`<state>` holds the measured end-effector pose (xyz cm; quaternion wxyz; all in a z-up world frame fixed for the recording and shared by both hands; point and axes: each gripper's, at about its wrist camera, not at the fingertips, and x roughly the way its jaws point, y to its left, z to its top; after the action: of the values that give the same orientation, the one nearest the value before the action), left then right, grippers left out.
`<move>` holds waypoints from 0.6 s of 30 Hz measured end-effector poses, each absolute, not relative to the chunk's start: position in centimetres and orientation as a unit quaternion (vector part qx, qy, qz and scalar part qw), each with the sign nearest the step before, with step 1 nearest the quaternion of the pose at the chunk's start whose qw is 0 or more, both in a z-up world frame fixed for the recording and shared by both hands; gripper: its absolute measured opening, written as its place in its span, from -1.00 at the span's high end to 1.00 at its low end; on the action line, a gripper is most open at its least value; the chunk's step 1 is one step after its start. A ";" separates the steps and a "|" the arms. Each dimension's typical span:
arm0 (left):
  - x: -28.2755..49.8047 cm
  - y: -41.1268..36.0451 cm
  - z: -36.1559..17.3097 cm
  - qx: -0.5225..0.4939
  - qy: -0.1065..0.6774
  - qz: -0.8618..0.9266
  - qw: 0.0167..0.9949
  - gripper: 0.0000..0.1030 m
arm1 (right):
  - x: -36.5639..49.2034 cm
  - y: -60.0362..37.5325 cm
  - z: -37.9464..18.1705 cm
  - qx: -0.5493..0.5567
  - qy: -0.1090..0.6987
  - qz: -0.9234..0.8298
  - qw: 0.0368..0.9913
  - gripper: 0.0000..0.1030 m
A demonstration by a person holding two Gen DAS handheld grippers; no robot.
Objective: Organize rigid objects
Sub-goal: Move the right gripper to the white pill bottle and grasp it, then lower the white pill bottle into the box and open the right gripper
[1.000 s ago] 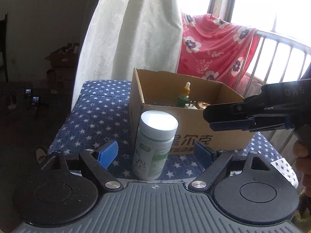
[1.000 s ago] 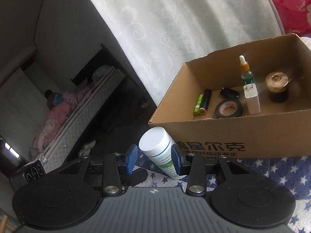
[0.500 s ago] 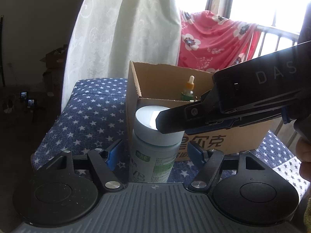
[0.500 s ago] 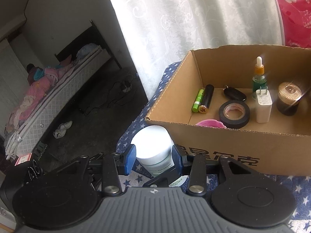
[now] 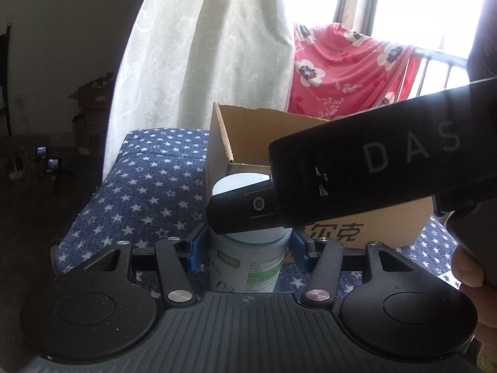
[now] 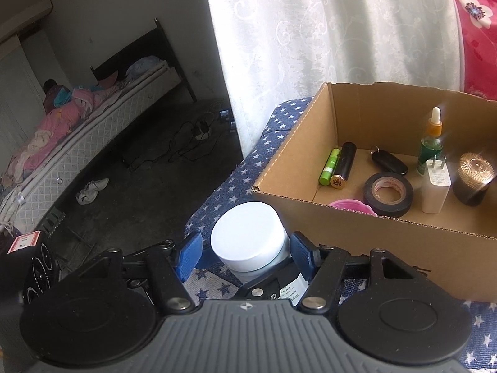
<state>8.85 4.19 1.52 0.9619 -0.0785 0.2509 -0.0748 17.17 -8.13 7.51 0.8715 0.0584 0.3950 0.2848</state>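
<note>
A white bottle (image 5: pixel 245 264) with a green label and a white cap (image 6: pixel 248 242) stands in front of the cardboard box (image 5: pixel 357 230), between both tools. My left gripper (image 5: pixel 247 250) is closing, and its blue pads (image 5: pixel 195 251) lie against the bottle's sides just under the cap. My right gripper (image 6: pixel 245 258) is opening. Its left pad (image 6: pixel 189 258) stands clear of the cap, while the right one is still close to it. In the left wrist view the right tool's black housing (image 5: pixel 372 171) crosses over the cap and hides most of it.
The box (image 6: pixel 357 233) holds a dropper bottle (image 6: pixel 430 146), black tape (image 6: pixel 388 194), a white charger (image 6: pixel 435 186), a gold-lidded jar (image 6: pixel 472 177), two tubes (image 6: pixel 337 166) and a key fob (image 6: pixel 388 161). A star-print cloth (image 5: pixel 149 186) covers the surface. A curtain (image 5: pixel 202 62) hangs behind it.
The left jaws have closed in on the bottle from wide open. The right jaws, shut on its cap before, have spread apart. The right tool now reaches across the left wrist view.
</note>
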 end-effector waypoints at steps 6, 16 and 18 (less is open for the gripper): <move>7.1 3.8 2.8 -0.064 0.238 -0.072 0.966 -0.05 | 15.8 -8.5 8.4 0.058 0.380 0.295 0.874 -0.17; 4.9 1.6 7.8 -0.020 0.193 -0.076 0.978 -0.05 | 12.2 -10.7 13.8 0.057 0.325 0.314 0.890 -0.17; 5.3 0.8 9.2 -0.011 0.183 -0.083 0.979 -0.05 | 12.1 -11.6 15.3 0.061 0.313 0.314 0.894 -0.18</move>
<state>5.27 0.85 9.24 0.9794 -0.0111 0.1833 -0.0835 12.08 -11.59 15.28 0.8944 0.0610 0.3131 0.3135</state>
